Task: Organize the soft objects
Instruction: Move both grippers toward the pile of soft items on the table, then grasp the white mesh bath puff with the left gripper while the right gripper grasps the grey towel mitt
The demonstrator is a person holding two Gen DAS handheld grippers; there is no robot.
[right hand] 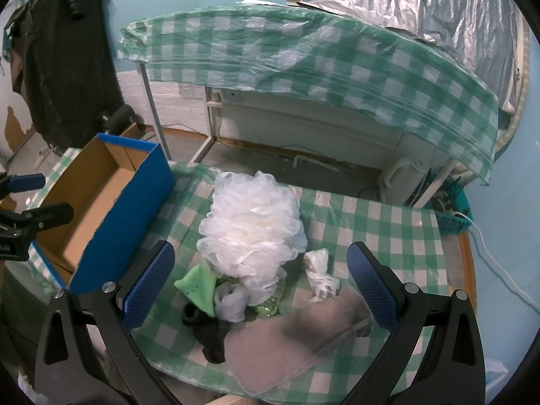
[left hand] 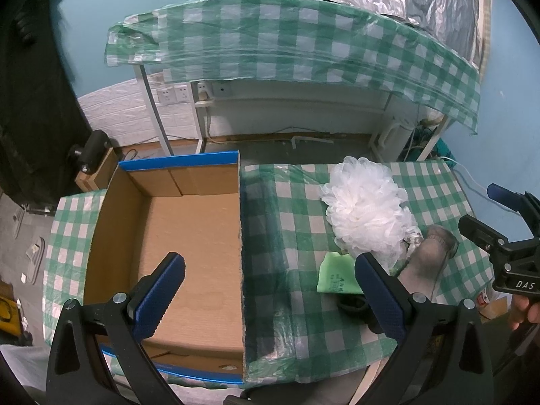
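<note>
Several soft things, the white pouf (right hand: 251, 226) foremost with its long axis running away from the right tongs (right hand: 258, 281), lie heaped ahead of those wide-open, empty jaws, so picking has not begun and calls for closing on one item, while the left tongs (left hand: 270, 290), equally agape and empty, hover at the bare box (left hand: 189, 236).

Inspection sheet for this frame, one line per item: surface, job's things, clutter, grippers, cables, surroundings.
Surface: green checked tablecloth, wrinkled.
Job's things: white bath pouf, green cloth, grey towel, black fabric piece, knotted white bag, all heaped right of the cardboard box, which is empty.
Clutter: nothing seen.
Grippers: left gripper open above the box's right wall; right gripper open over the heap.
Cables: white cable on the floor, right.
Surroundings: second covered table, wall sockets.
</note>
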